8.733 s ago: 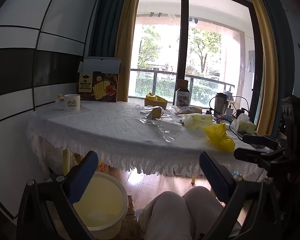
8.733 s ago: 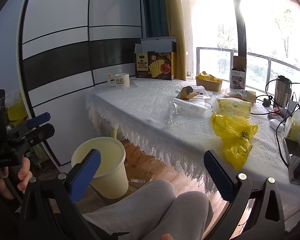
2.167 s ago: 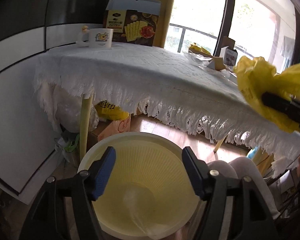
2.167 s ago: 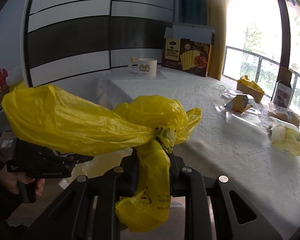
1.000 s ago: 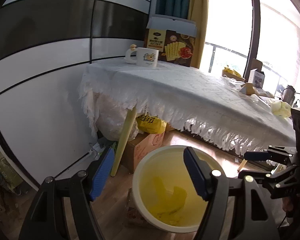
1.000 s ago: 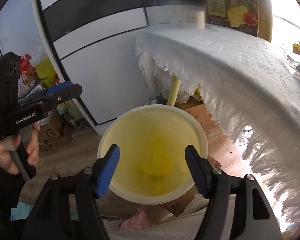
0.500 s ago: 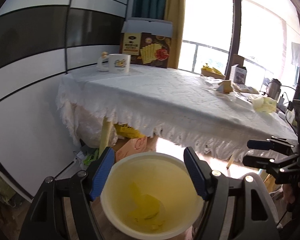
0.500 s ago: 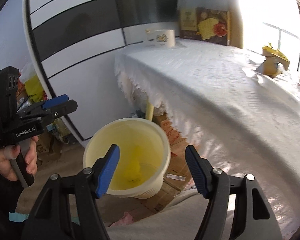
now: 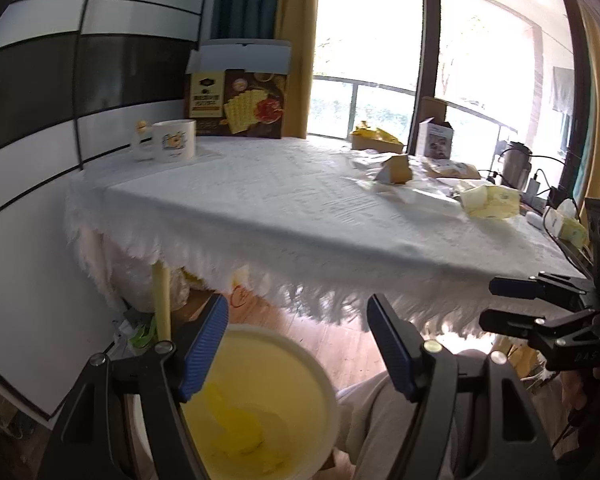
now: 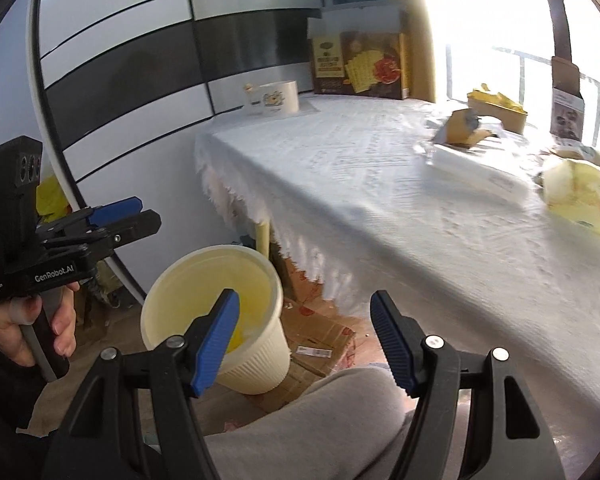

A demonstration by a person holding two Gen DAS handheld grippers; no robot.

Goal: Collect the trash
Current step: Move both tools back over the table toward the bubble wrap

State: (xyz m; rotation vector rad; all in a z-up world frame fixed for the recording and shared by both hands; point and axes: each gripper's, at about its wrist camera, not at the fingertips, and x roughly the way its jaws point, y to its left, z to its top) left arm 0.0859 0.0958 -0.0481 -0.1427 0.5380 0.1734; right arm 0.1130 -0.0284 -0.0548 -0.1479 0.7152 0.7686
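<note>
left claw [image 9: 296, 344]: fingers spread wide, nothing between the blue pads, held low over the rim of the bin [image 9: 320, 376]. right claw [image 10: 304, 340]: also wide apart and holding nothing, pointing past the bin [image 10: 260, 364] toward the bench edge. in the right wrist view the left claw [image 10: 140, 216] shows at the left side, gripped in a hand [image 10: 32, 328]; in the left wrist view the right claw [image 9: 496, 304] shows at the right edge, apart from the bench fringe.

bin: pale yellow, ribbed wall, stands on the floor beside the yellow bench leg [image 9: 162, 300], just in front of the bench corner. yellow bag [image 9: 236, 424] lies crumpled at the bottom inside the bin; in the right wrist view only a yellow patch [image 10: 244, 320] of it shows behind the left pad.

bench [image 9: 284, 208]: covered by a white fringed cloth. on it, far corner: mug [image 9: 174, 140] and an open cracker box [image 9: 240, 100]. toward the window side: a small brown carton [image 9: 396, 170] lying in clear wrapping, a pale yellow packet [image 9: 488, 202] near the right end, a tray of yellow scraps [image 9: 376, 140], a small upright box [image 9: 436, 142]. these items all rest on the cloth, well apart from both claws.

under the bench: flattened cardboard [image 10: 316, 344] on the wooden floor, touching the bin's base. grey trouser knees [image 10: 320, 420] fill the lower frame between the claw arms.
</note>
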